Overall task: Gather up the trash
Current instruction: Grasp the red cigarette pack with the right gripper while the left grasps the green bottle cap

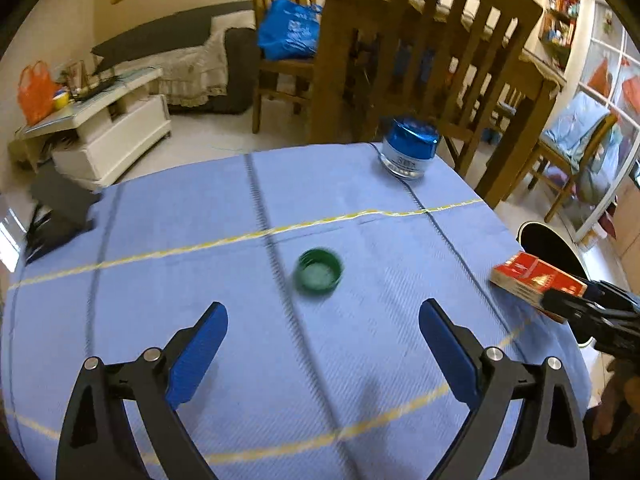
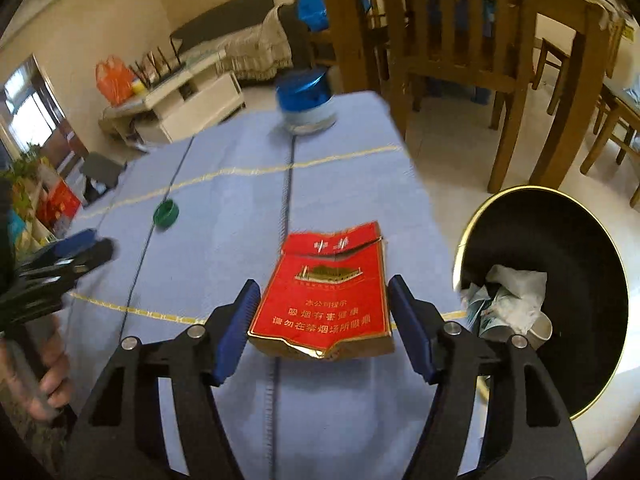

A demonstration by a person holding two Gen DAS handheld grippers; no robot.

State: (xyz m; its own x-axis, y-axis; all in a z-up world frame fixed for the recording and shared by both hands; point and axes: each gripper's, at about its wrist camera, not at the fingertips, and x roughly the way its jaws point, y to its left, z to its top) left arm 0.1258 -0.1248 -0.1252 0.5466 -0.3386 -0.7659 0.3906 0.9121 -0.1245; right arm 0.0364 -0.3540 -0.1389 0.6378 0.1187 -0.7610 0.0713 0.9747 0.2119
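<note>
A crumpled red cigarette pack sits between the pads of my right gripper, which press on both of its long sides. In the left wrist view the pack is at the table's right edge, with the right gripper on it. A green bottle cap, open side up, lies on the blue cloth just ahead of my left gripper, whose jaws stand wide open and hold nothing. The right wrist view shows the cap at the left, near the left gripper.
A black trash bin with a gold rim stands on the floor right of the table, with crumpled paper and a cup inside. A blue-lidded jar stands at the table's far edge. Wooden chairs are behind it. A hand holds the left gripper.
</note>
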